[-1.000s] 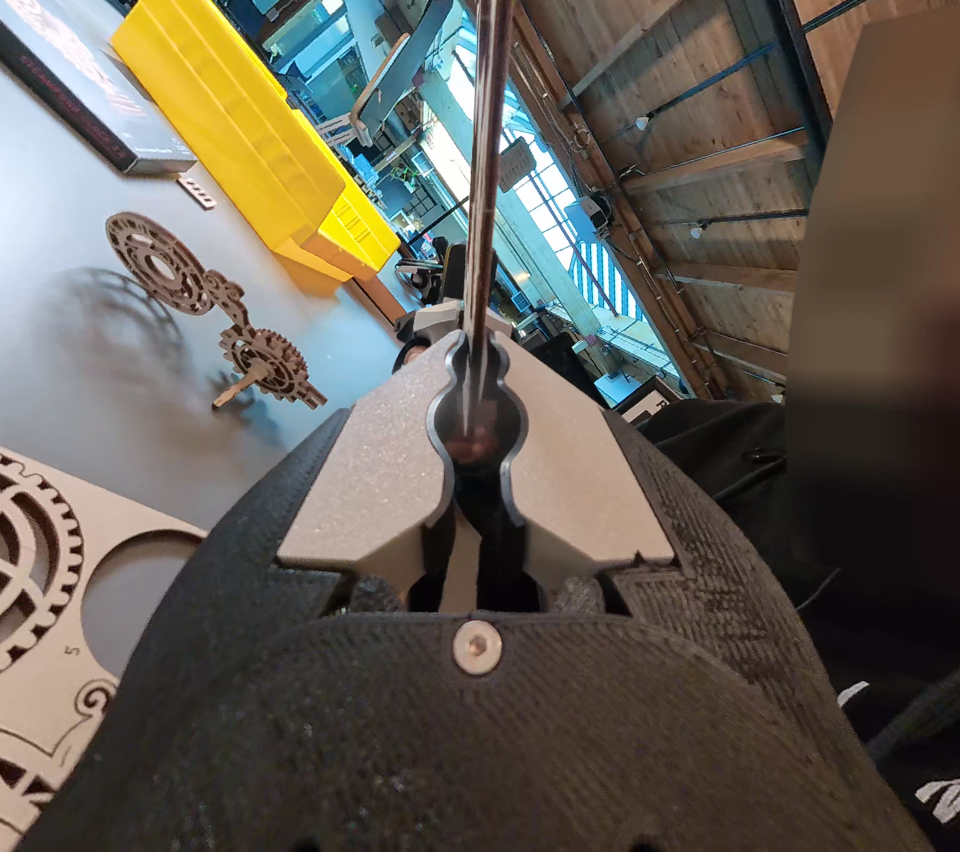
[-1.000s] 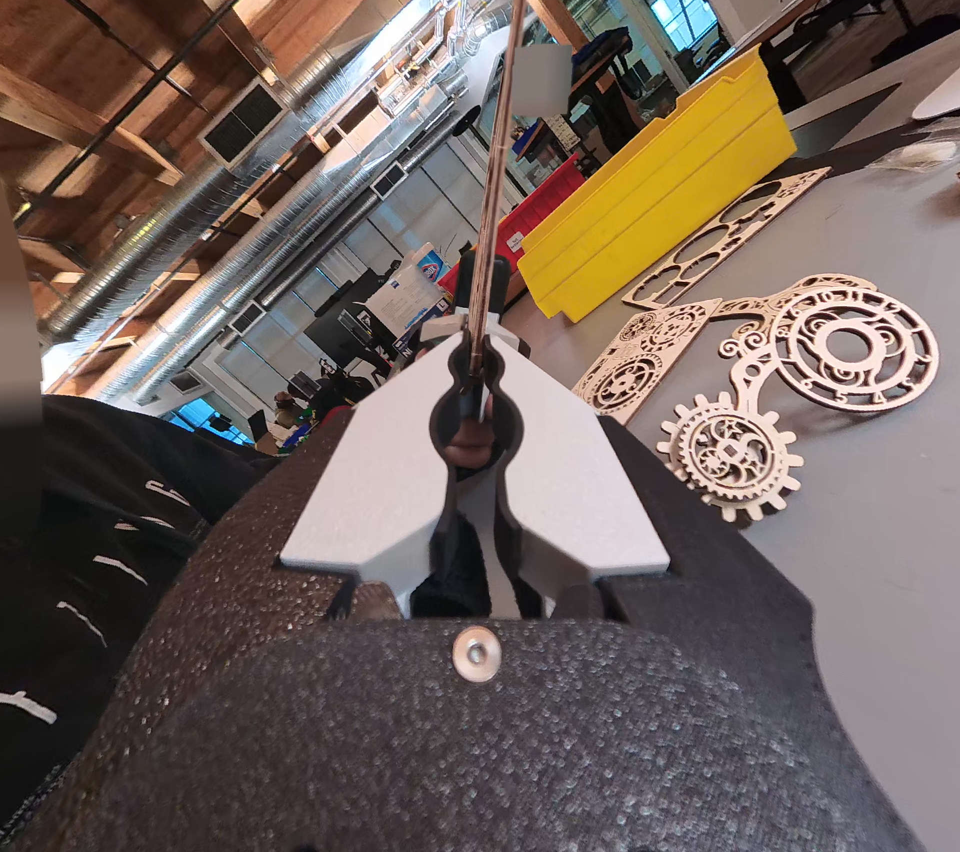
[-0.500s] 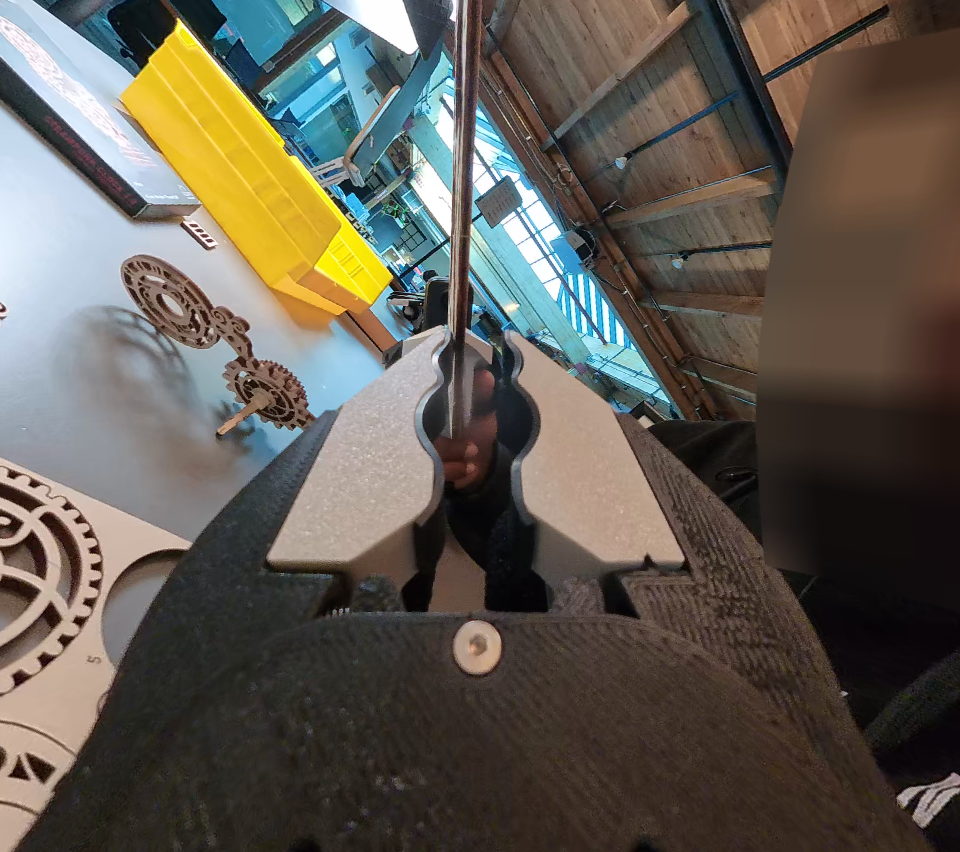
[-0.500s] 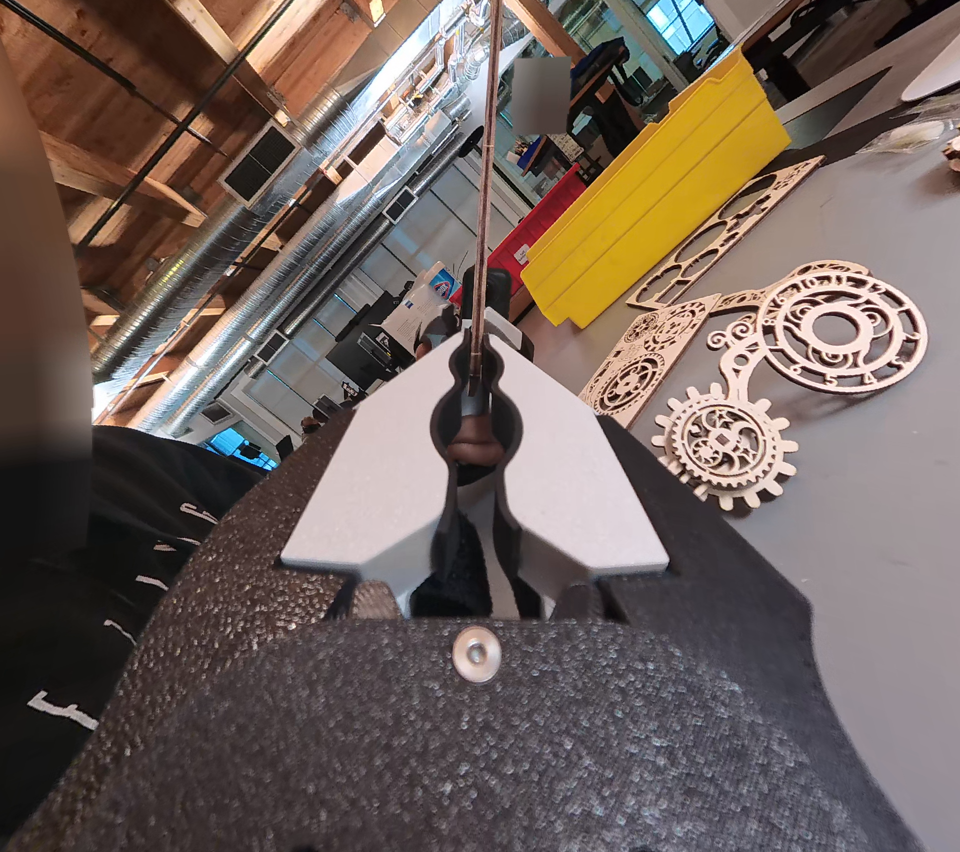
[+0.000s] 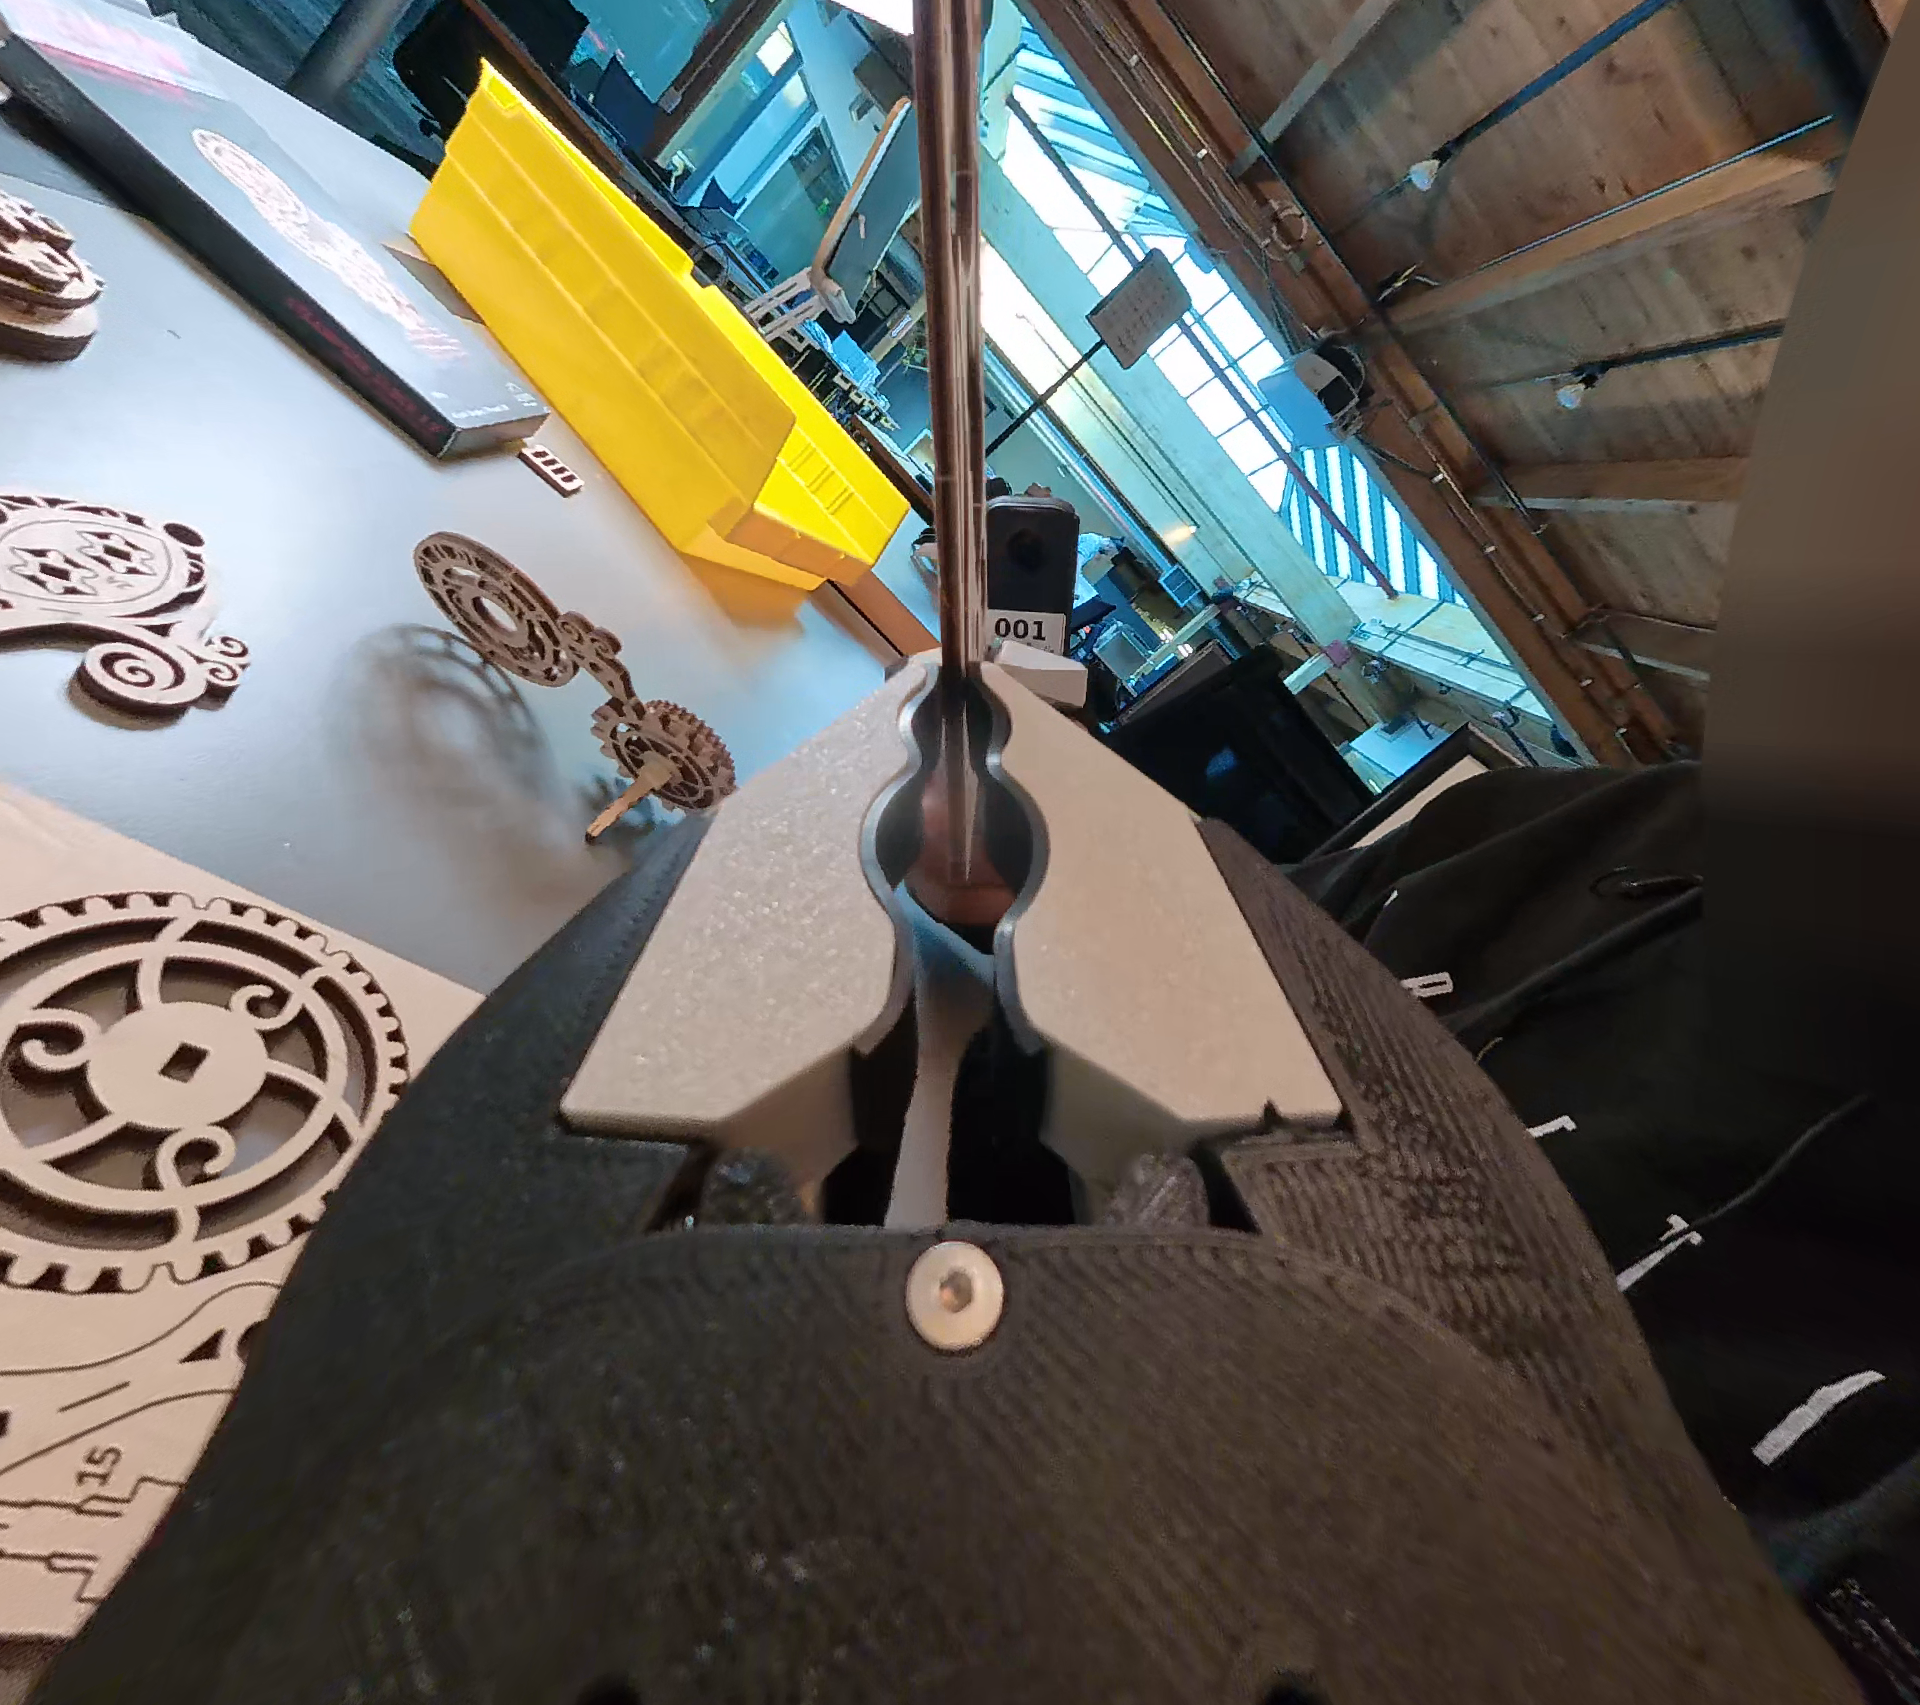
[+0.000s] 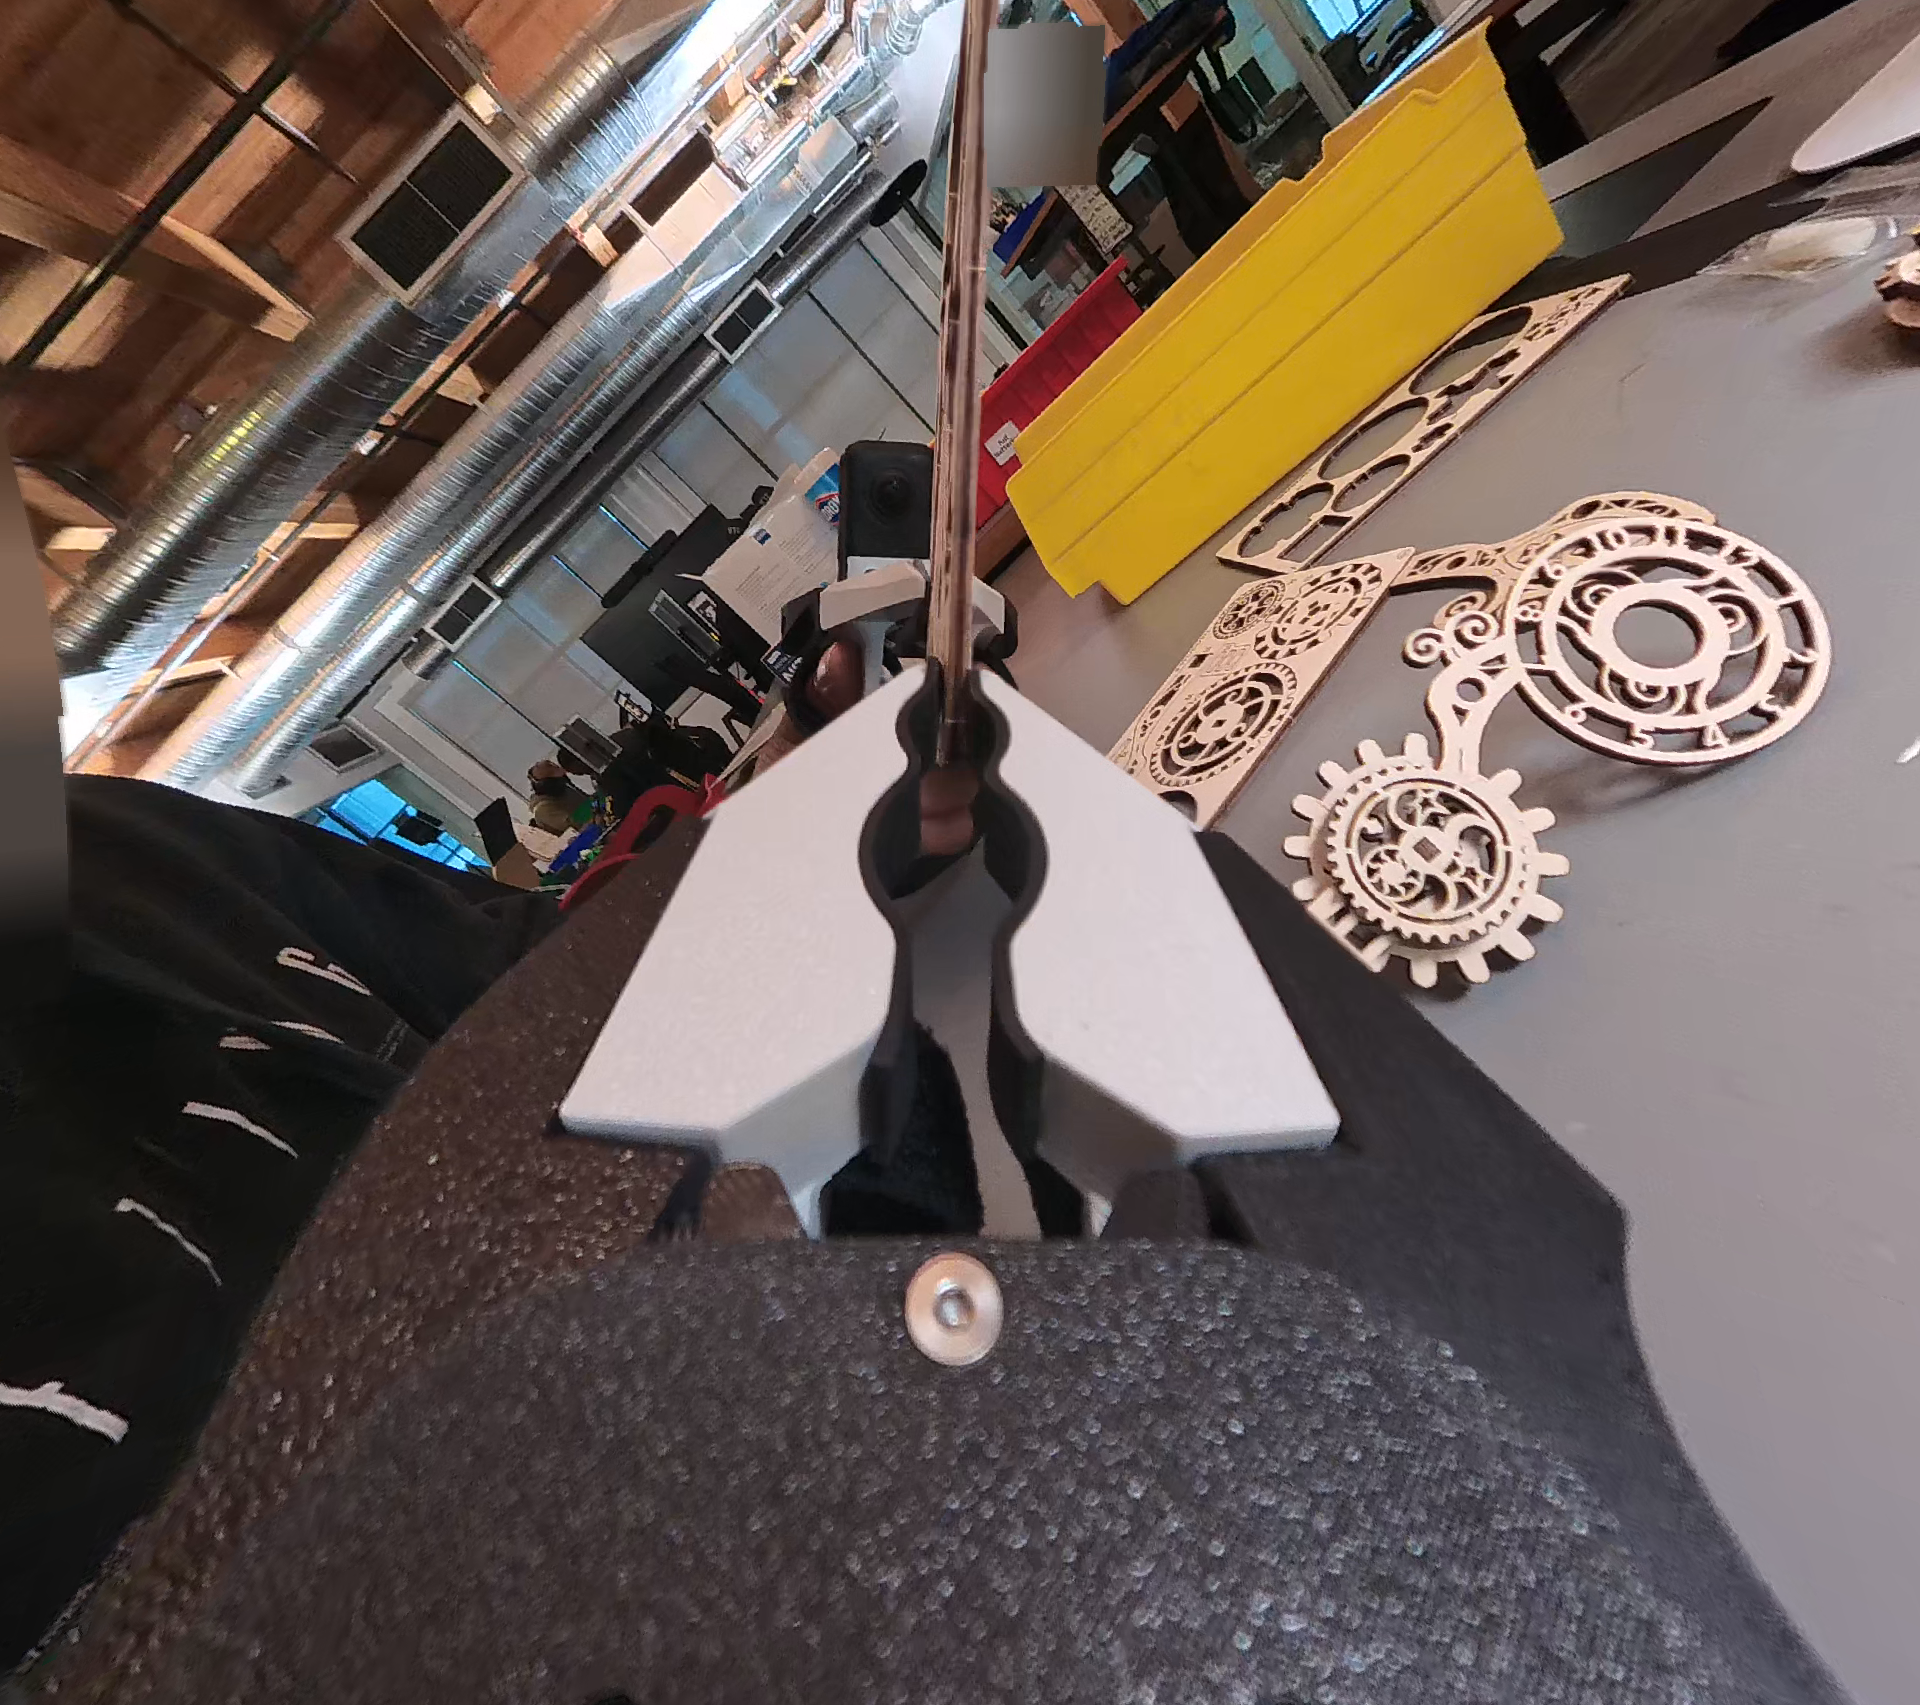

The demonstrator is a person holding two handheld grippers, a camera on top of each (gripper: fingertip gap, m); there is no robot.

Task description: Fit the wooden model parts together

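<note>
I hold one thin wooden sheet (image 5: pixel 951 305) edge-on, up in the air, between both grippers. My left gripper (image 5: pixel 951 691) is shut on one edge of it. My right gripper (image 6: pixel 951 699) is shut on the opposite edge of the sheet (image 6: pixel 961 305). The two grippers face each other: the right one shows beyond the sheet in the left wrist view (image 5: pixel 1023 575), the left one in the right wrist view (image 6: pixel 883 512). An assembled wooden gear-and-dial part (image 5: pixel 551 627) lies on the grey table, also seen in the right wrist view (image 6: pixel 1558 720).
A yellow bin (image 5: pixel 644 367) (image 6: pixel 1299 346) stands at the table's back. A black box (image 5: pixel 260 201), a swirl-shaped wooden part (image 5: pixel 94 585) and a cut sheet with gears (image 5: pixel 156 1084) lie left. Two more cut sheets (image 6: pixel 1247 689) (image 6: pixel 1434 429) lie right. A person in black (image 5: pixel 1662 1032) sits close. About 7 centimeters separates my left fingertips from my right.
My left gripper, shut on the sheet a second ago, opened half a second ago and is now shut on it again. Both views have tilted; the right gripper stayed shut.
</note>
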